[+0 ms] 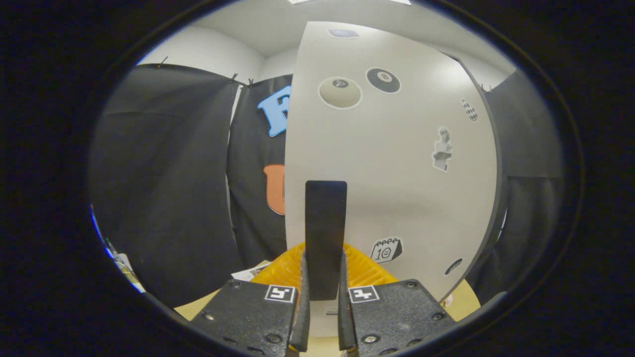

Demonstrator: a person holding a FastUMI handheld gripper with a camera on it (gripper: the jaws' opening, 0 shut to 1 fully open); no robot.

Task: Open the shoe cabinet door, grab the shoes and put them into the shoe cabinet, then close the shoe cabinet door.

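In the gripper view, the tongs [325, 292] were closed narrowly on the dark upright handle [325, 233] of the shoe cabinet door [397, 163], one finger pressing on each side of its lower end. The door, pale and dotted with stickers, stood directly ahead of the fingers, its left edge showing against the booth's black cloth wall [168, 198]. Whether the door stood shut or already somewhat ajar could not be told from this angle. Just beyond the fingers, low and beneath the handle, lay something yellow-orange and ribbed [362, 270]; it might have been one of the shoes, though too little of it showed to be sure. A bare patch of tan tabletop [464, 300] showed at the lower right, and some papers [250, 271] lay at the lower left.

The risks, as a judgement: the hold sat on the lowest part of the handle, so a pull off to one side rather than along the door's swing could have let the handle slide out from between the fingers. A hard or jerky pull might have rocked the whole cabinet rather than turned the door. And if the yellow-orange thing lay in the door's path, the swinging lower edge could have caught it and pushed it across the tabletop.
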